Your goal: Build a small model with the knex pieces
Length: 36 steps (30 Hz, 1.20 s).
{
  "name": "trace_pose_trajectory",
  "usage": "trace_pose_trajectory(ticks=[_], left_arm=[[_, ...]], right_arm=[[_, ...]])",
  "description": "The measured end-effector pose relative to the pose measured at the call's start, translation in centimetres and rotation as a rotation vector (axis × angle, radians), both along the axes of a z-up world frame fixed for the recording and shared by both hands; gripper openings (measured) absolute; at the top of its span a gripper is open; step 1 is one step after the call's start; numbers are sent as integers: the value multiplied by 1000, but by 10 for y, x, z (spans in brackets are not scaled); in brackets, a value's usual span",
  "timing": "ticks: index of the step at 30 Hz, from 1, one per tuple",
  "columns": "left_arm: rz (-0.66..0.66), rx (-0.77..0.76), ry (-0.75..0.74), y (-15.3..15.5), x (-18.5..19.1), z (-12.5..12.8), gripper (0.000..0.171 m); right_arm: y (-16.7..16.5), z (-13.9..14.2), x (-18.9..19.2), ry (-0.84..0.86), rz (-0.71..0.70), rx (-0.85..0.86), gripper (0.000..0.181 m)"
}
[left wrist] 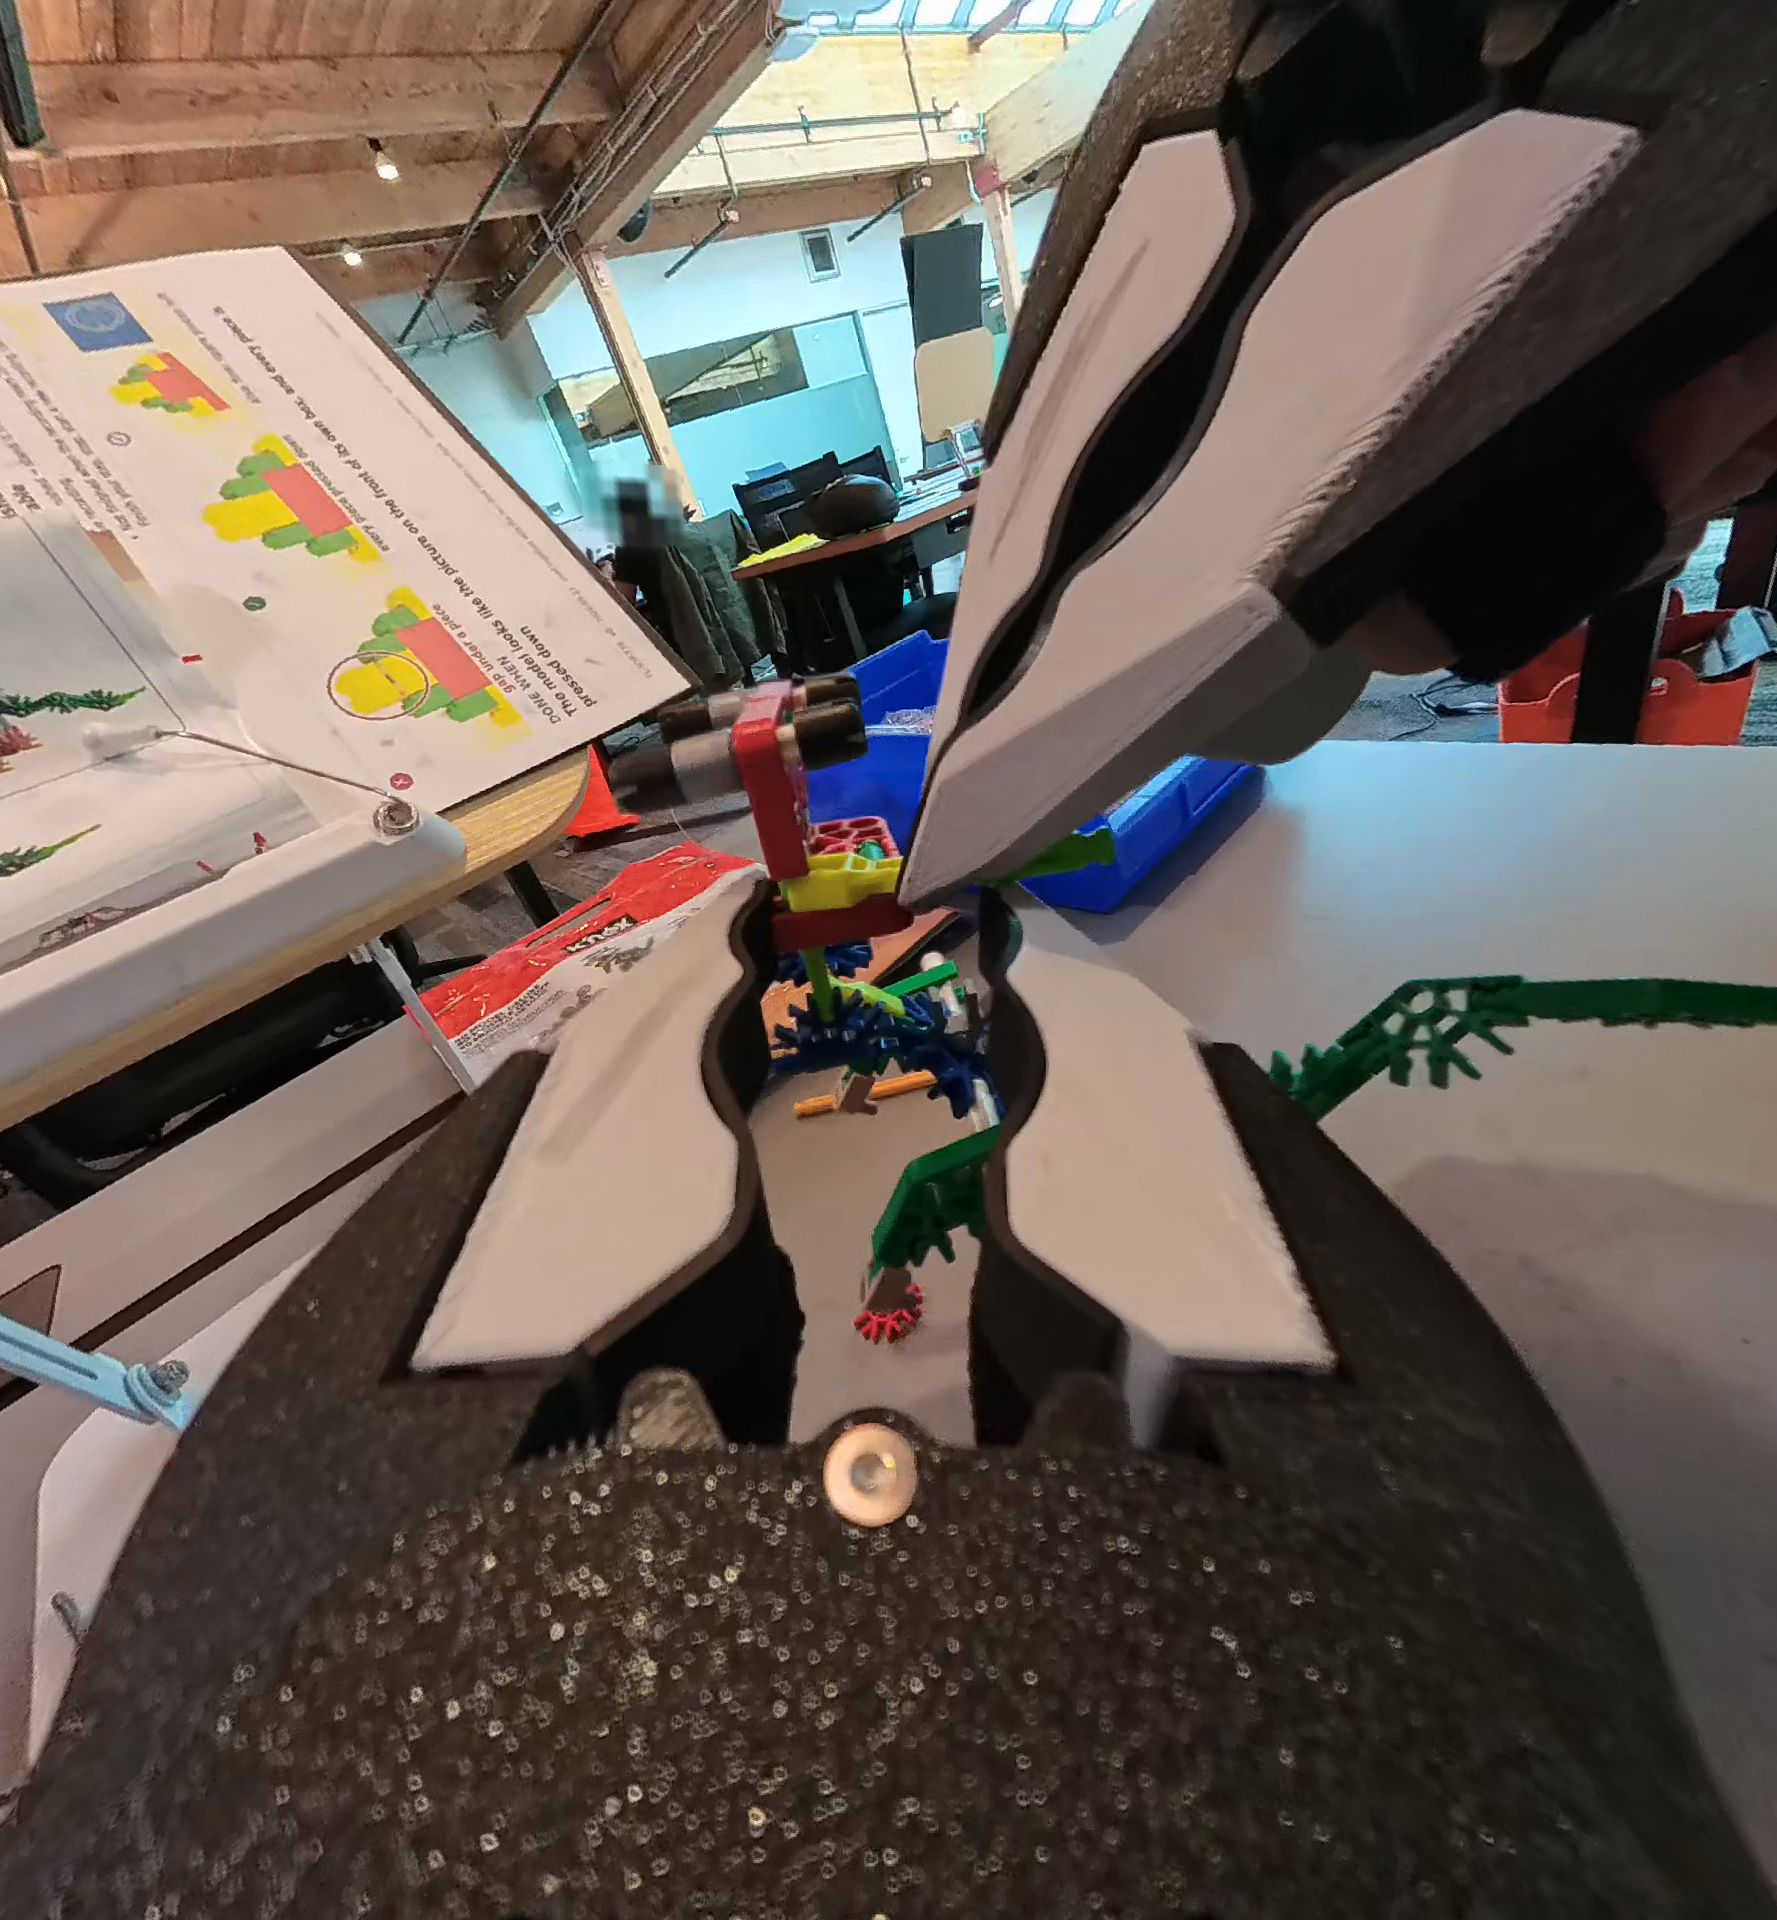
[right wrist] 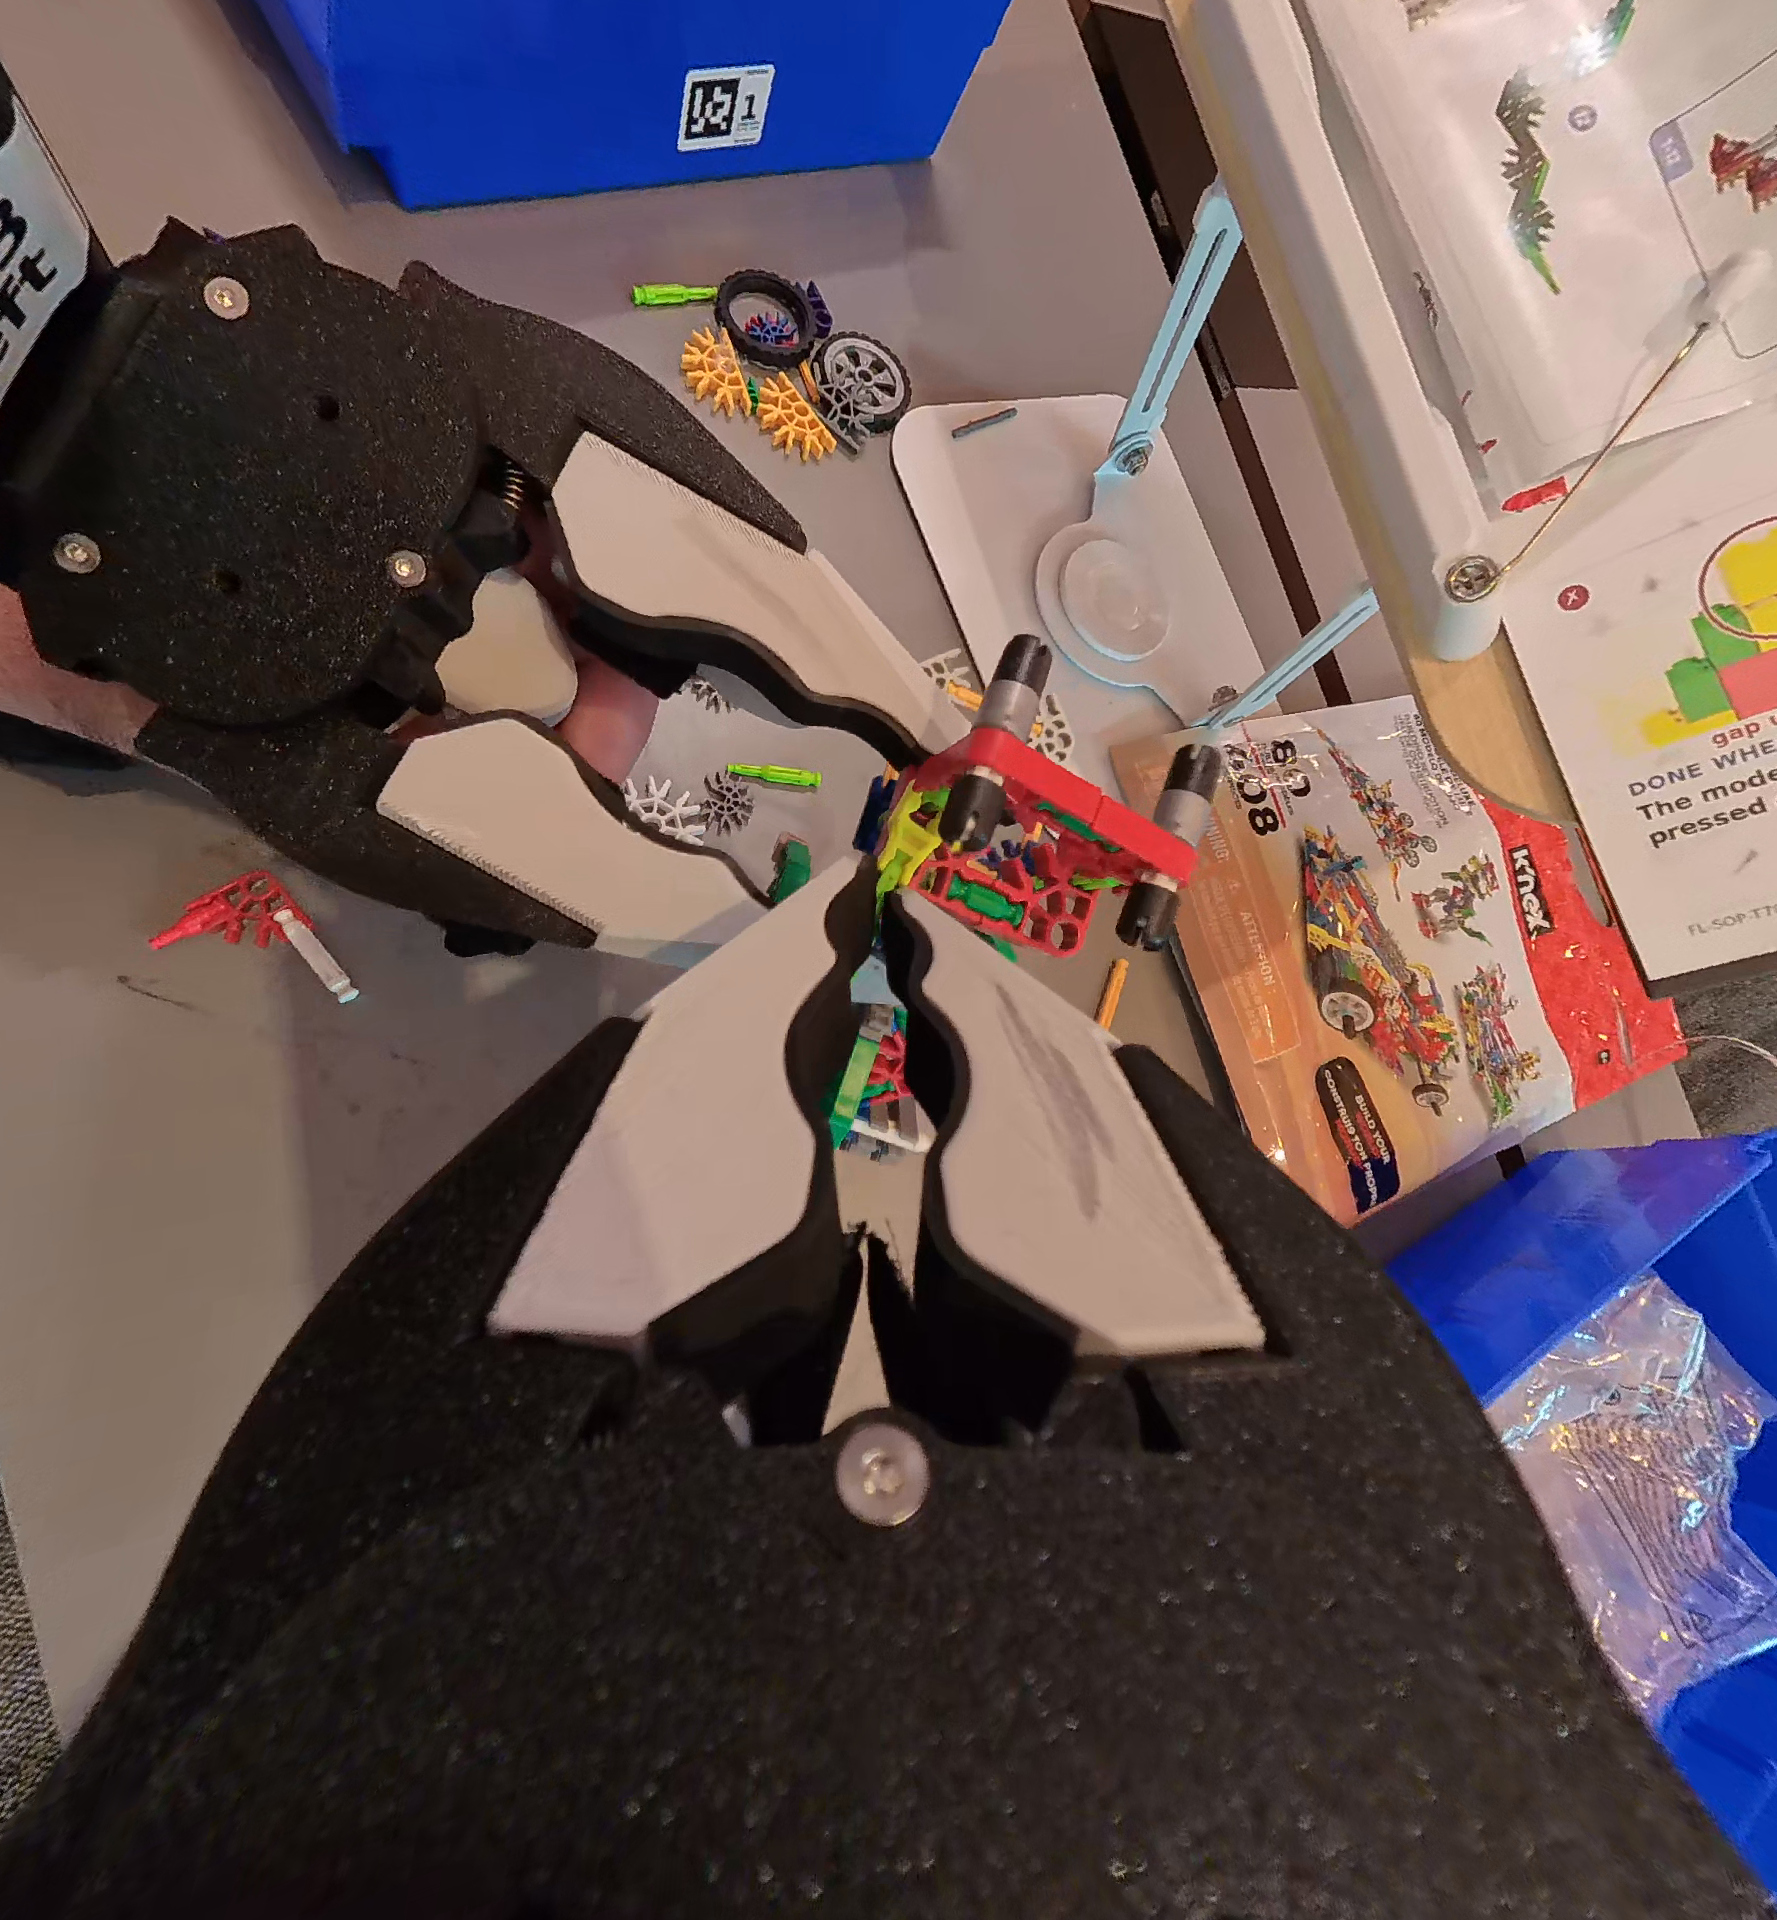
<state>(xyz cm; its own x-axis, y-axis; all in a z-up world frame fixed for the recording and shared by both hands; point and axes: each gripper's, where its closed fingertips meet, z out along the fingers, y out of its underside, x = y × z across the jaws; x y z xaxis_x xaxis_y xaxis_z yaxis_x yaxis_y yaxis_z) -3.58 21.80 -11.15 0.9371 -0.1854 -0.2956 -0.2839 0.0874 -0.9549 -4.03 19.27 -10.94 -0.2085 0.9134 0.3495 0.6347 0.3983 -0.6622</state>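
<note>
Evidently both grippers, left [left wrist: 868,914] and right [right wrist: 868,894], pinch a spiky plastic model [right wrist: 1019,852] (seemingly rods).

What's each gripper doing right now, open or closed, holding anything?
Left gripper: closed on the colourful toy model.
Right gripper: closed on the same toy model, at its yellow part.

Print is present; wording not recorded. White label on the left gripper [right wrist: 853,831] handle. Square coded sticker [right wrist: 725,107] on blue bin [right wrist: 551,114]. Red toy packet [right wrist: 1424,935]. Instruction sheet [right wrist: 1694,717] on stand.
</note>
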Motion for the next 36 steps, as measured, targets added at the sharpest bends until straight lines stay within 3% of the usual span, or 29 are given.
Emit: trace_pose_trajectory(ticks=[36], left_arm=[[20,-38,-12,5,-3,-7,32]], right_arm=[[4,-5,-6,43,-5,-37,0]])
